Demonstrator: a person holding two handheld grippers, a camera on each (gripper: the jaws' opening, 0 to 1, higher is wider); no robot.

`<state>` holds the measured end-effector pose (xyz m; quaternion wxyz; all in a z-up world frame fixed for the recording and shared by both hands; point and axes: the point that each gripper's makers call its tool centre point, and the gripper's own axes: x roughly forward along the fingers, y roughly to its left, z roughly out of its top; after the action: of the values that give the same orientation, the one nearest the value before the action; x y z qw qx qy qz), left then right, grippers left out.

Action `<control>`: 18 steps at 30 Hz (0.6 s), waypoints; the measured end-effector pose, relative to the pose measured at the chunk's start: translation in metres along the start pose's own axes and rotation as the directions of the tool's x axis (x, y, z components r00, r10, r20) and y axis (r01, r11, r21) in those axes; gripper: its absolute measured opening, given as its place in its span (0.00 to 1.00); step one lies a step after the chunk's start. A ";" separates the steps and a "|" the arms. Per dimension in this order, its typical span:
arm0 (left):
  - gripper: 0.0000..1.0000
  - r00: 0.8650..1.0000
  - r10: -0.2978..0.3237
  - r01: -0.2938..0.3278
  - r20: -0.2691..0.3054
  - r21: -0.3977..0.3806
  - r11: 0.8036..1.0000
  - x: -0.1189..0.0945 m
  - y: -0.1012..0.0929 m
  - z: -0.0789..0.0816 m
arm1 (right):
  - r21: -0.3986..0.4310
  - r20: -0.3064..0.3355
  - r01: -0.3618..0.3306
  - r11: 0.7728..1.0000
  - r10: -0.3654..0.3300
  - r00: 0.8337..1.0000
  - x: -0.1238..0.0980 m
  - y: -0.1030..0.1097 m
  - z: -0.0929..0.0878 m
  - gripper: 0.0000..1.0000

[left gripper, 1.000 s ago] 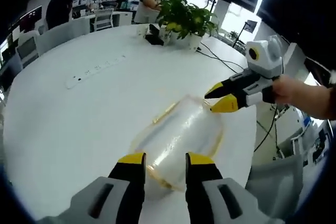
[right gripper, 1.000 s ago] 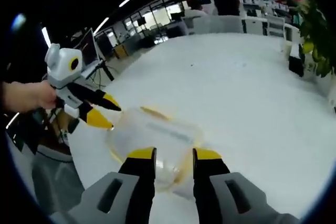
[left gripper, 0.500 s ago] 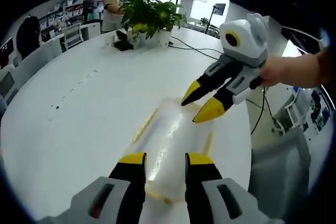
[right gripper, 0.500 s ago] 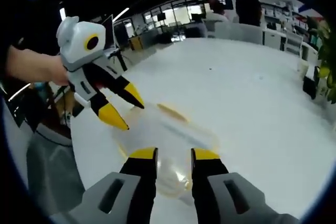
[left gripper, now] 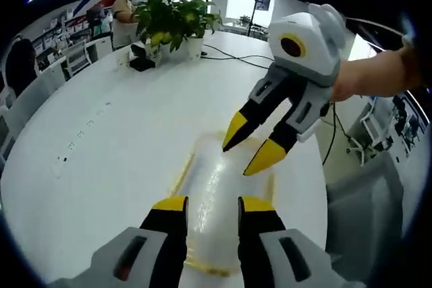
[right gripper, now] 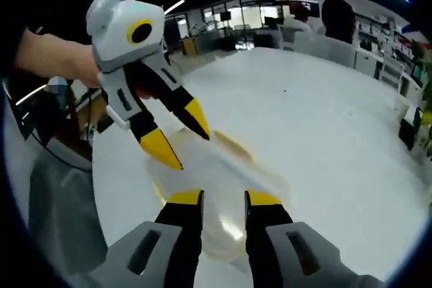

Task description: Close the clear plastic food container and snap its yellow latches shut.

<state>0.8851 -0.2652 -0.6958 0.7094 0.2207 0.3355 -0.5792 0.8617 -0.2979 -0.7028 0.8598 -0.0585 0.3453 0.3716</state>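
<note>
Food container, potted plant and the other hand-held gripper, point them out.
food container [left gripper: 217,187], left gripper view, clear lid top.
potted plant [left gripper: 172,19], left gripper view, leaves.
right hand-held gripper [left gripper: 247,145], left gripper view, between its yellow tips.

both views look down close over the container from opposite ends

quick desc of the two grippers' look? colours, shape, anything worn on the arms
Both match: the left gripper and right gripper have grey bodies with black jaws ending in yellow tips. Seen from the opposite view, each carries a rounded white-and-grey housing with a yellow-ringed black circle. No sleeve shows on the forearm behind the right one.
</note>
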 end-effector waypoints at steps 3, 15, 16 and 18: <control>0.22 1.000 -0.004 0.004 0.001 0.003 1.000 0.002 0.000 0.001 | -0.021 -0.004 -0.009 1.000 0.009 1.000 0.001 0.003 0.001 0.20; 0.22 1.000 -0.010 0.010 -0.020 0.025 1.000 0.011 0.003 -0.001 | -0.126 -0.024 -0.043 0.991 0.041 0.999 0.007 0.016 0.000 0.21; 0.22 1.000 -0.010 0.011 -0.021 0.025 1.000 0.011 0.003 -0.001 | -0.136 -0.024 -0.046 0.990 0.043 0.999 0.008 0.017 0.000 0.21; 0.22 1.000 -0.012 0.013 -0.018 0.022 1.000 0.012 0.003 0.000 | -0.158 -0.029 -0.055 0.986 0.051 0.998 0.008 0.020 0.000 0.21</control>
<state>0.8895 -0.2729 -0.7046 0.7003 0.2314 0.3368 -0.5854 0.8516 -0.2785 -0.7049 0.8379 -0.1223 0.3268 0.4197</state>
